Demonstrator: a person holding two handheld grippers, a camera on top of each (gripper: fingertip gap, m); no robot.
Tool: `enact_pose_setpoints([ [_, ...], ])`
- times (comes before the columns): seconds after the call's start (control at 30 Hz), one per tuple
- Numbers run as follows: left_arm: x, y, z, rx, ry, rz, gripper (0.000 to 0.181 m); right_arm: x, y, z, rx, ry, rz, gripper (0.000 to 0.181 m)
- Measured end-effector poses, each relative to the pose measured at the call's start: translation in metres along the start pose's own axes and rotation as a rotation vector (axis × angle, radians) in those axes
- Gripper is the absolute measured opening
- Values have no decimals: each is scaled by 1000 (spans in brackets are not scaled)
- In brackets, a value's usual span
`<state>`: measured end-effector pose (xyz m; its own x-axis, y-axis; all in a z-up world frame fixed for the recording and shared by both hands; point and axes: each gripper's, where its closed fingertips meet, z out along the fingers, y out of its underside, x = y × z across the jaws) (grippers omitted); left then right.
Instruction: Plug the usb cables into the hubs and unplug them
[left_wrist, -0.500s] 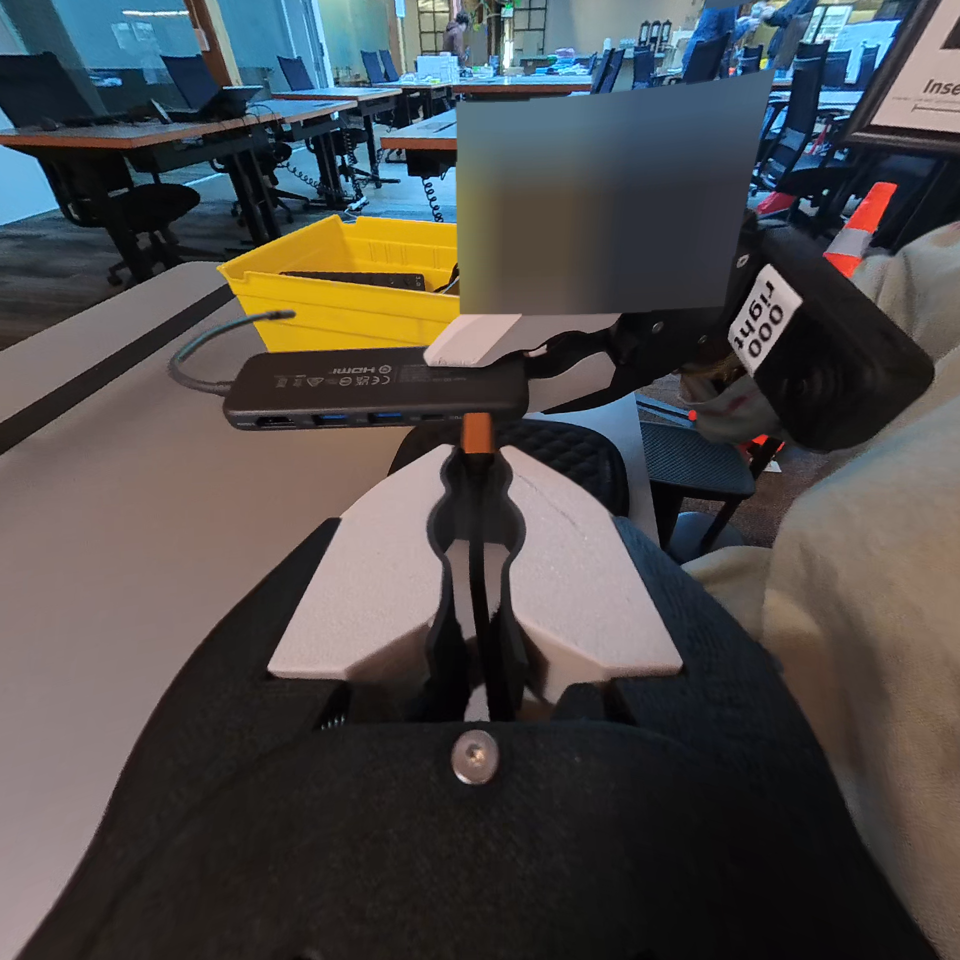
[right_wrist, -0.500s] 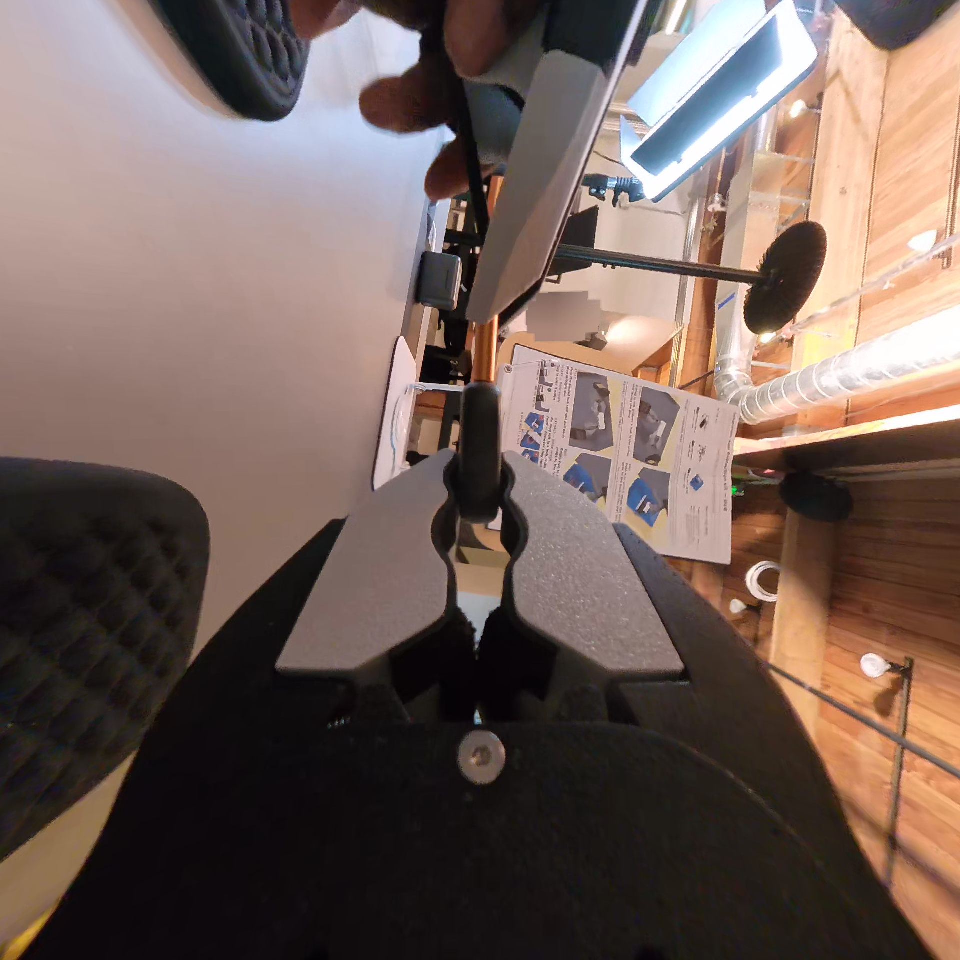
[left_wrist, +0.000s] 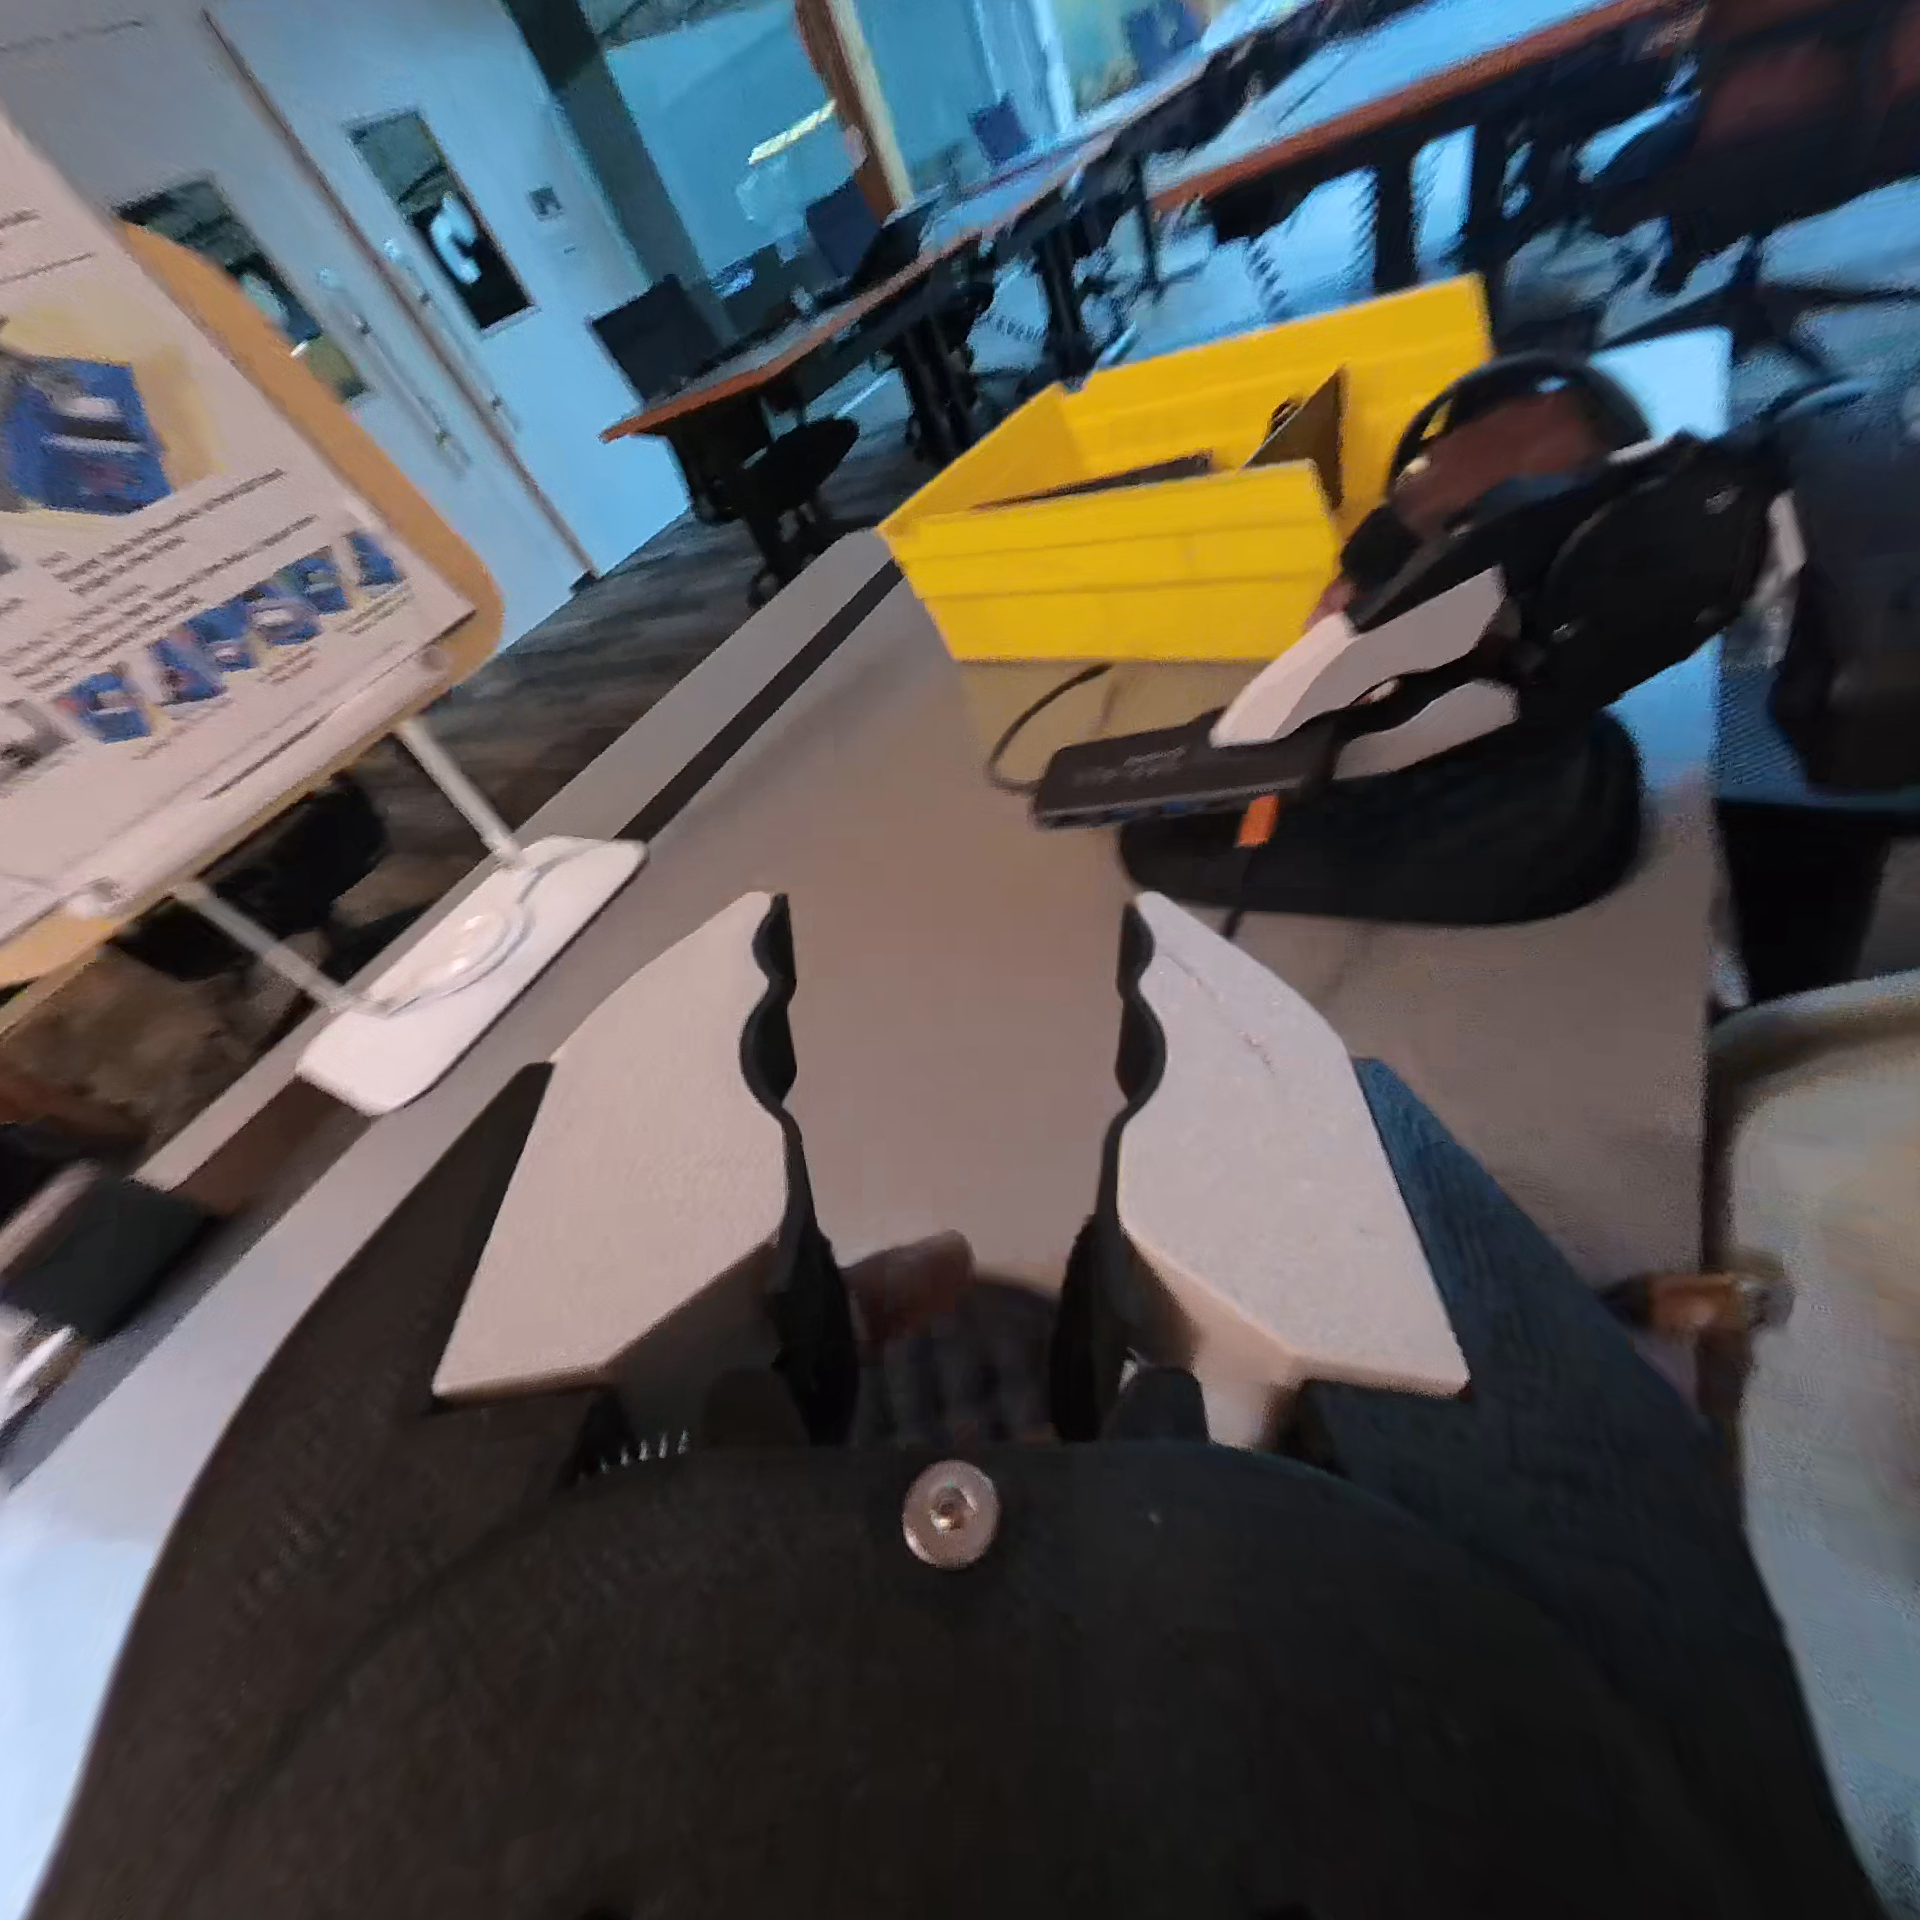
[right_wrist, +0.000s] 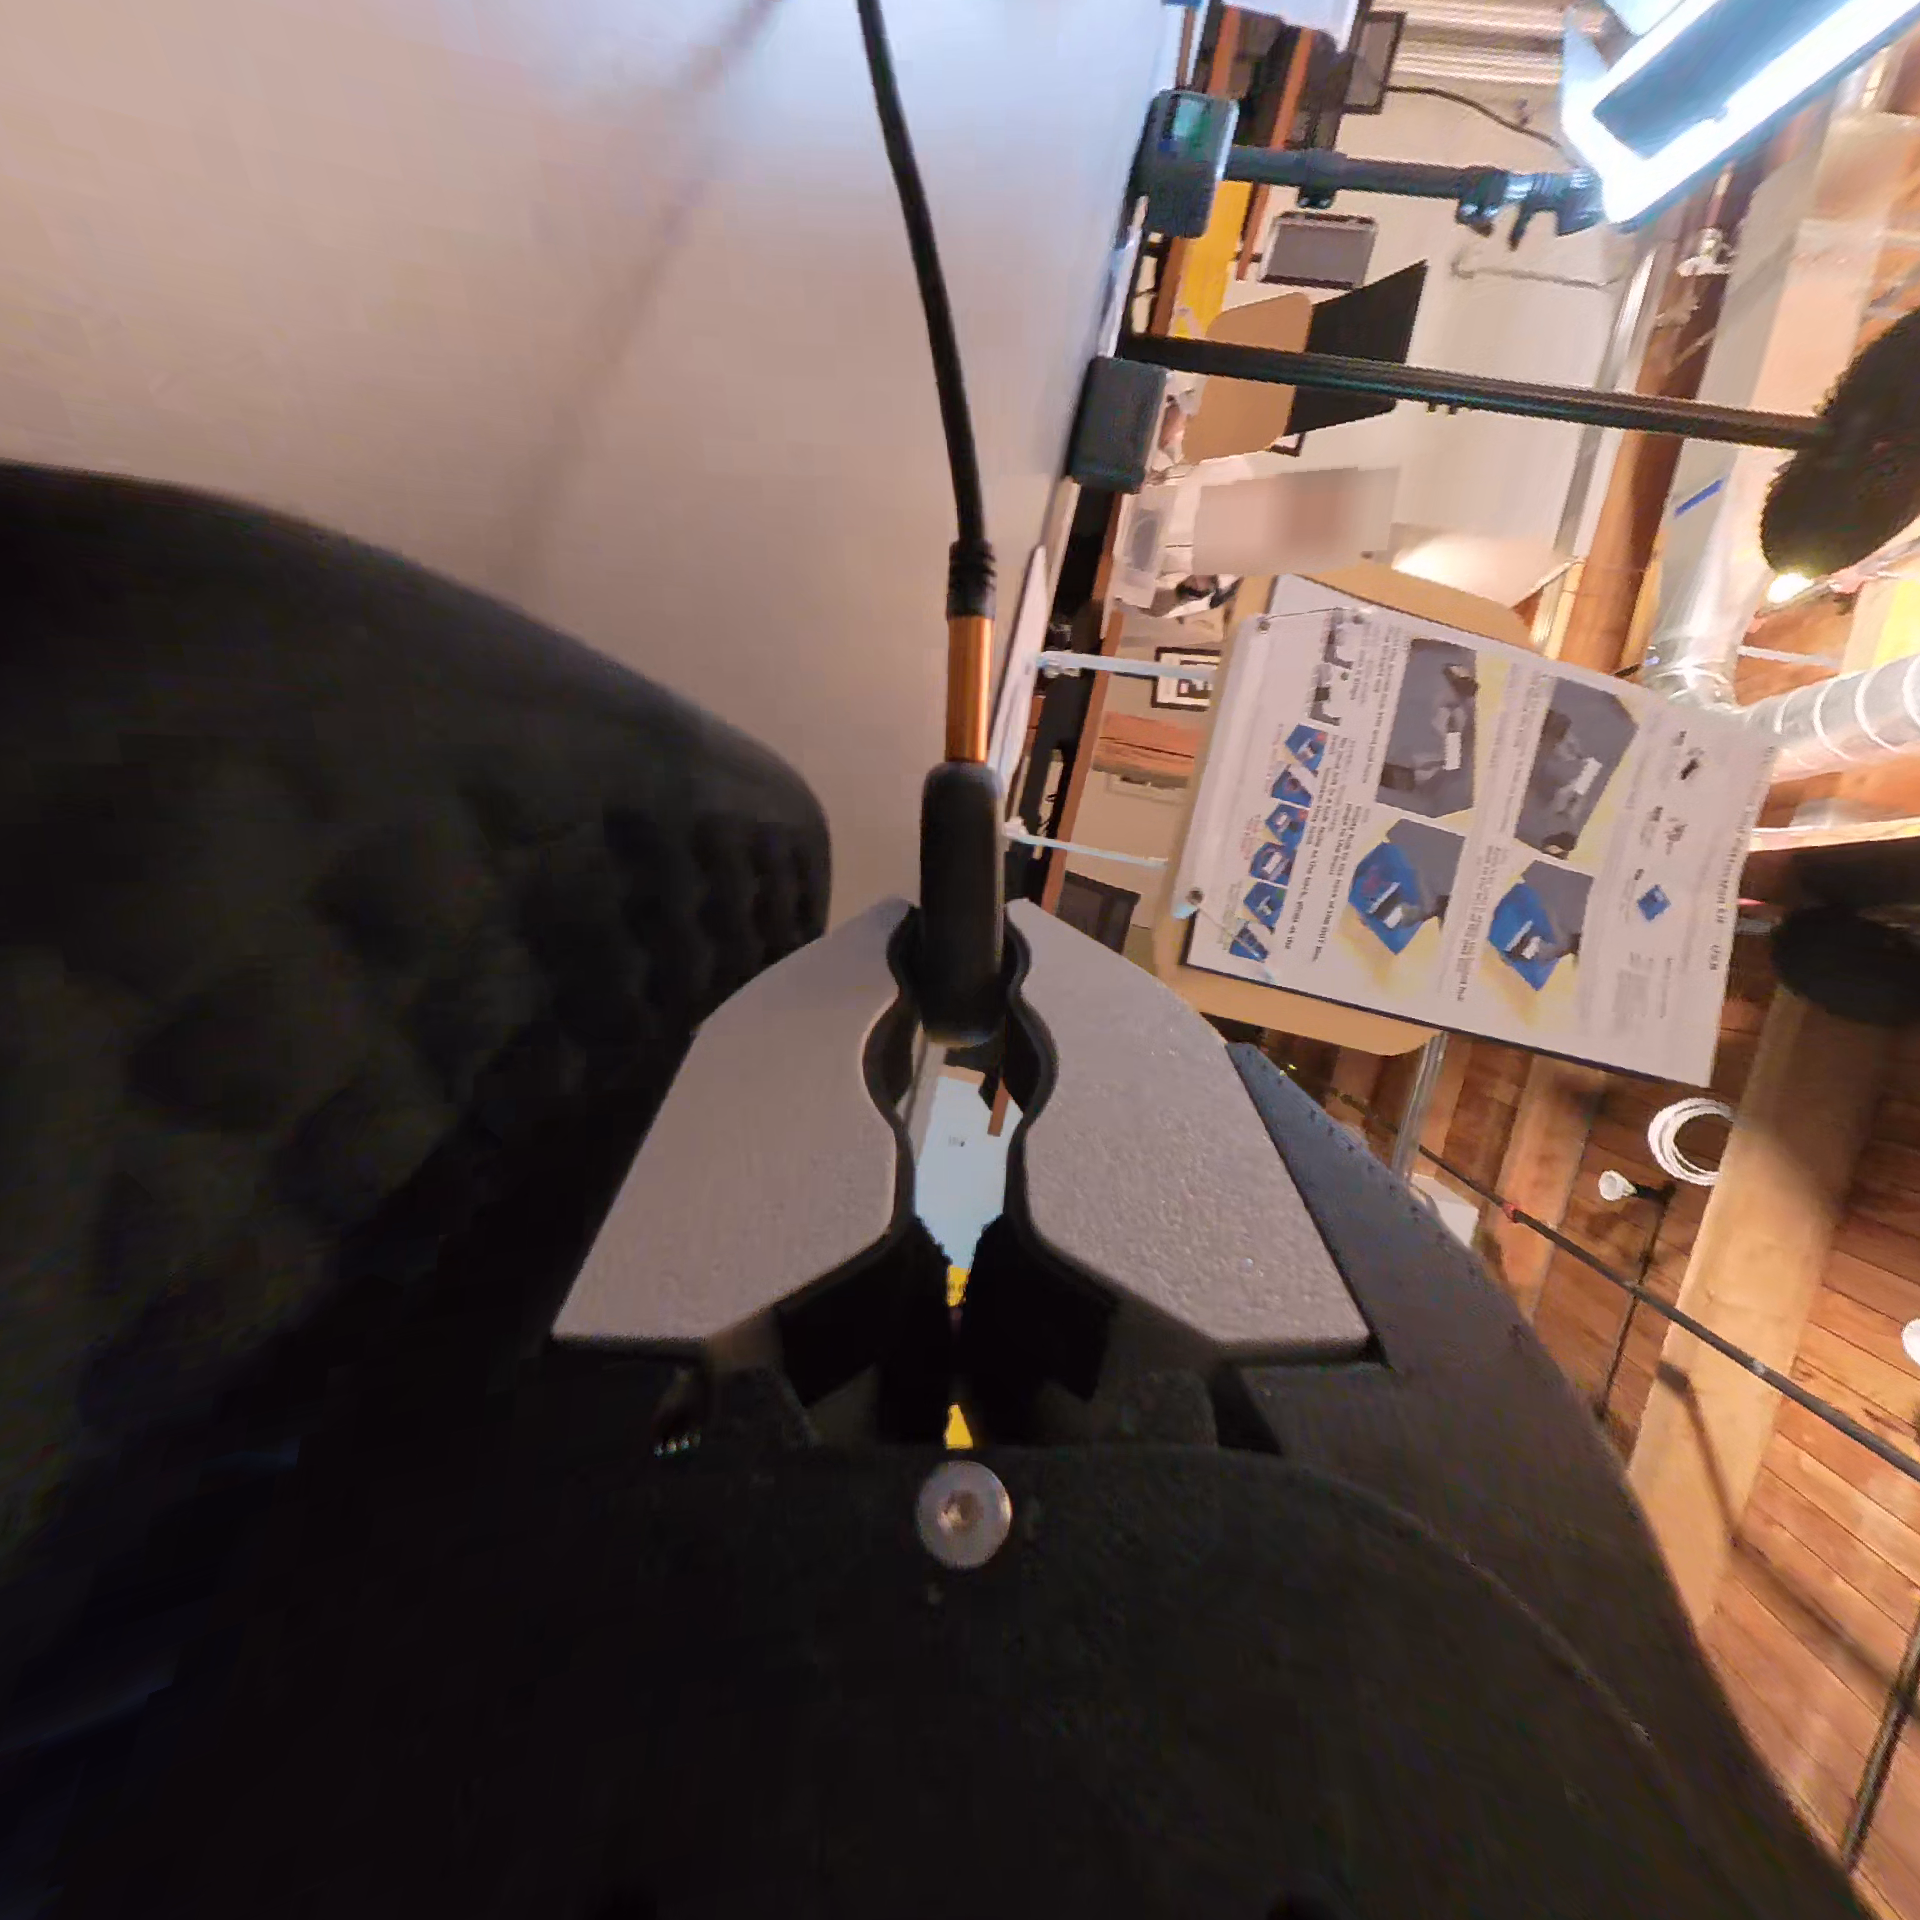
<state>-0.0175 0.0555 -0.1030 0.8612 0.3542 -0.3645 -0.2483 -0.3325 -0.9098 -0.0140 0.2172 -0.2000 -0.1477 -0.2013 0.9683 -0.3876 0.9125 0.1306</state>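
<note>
Grey-fingered left gripper hangs spread wide, holding nothing. The right gripper pinches the flat black plastic USB hub above the grey tabletop, orange-collared black cable plugged in. So plugging looks done; unplugging is left.

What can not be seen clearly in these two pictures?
- Left wrist view: motion blur smears the hub; its ports cannot be told apart.
- Left wrist view: the right gripper covers one end of the hub.
- Right wrist view: the black cable leaves the top edge; its far end is cut off.
- Right wrist view: the hub shows edge-on only, so the orange plug's seating is unclear.
</note>
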Motion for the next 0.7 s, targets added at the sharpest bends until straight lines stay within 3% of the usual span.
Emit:
enact_pose_setpoints([
  [0.13, -56, 4, -61, -56, -190, -54, 51, -19, 5, -4, 8, -66, -6, 12],
  [0.2, -82, 21, -99, -127, -241, -113, 47, -22, 4, -6, 31, -97, 0, 13],
  [0.37, -117, 128, -167, -519, -154, -376, 43, -23, 2, -14, 91, -213, -8, 31],
  [0.43, -133, 176, -181, -687, -165, -433, 38, -23, 3, -21, 108, -290, 26, 41],
  [0.5, -144, 207, -185, -773, -157, -420, 35, -22, 3, -29, 115, -382, 87, 49],
  [0.6, -155, 229, -182, -803, -151, -379, 30, -10, 3, -41, 134, -455, 191, 53],
  [0.7, -160, 244, -180, -829, -124, -365, 27, 12, 3, -47, 156, -427, 240, 53],
])
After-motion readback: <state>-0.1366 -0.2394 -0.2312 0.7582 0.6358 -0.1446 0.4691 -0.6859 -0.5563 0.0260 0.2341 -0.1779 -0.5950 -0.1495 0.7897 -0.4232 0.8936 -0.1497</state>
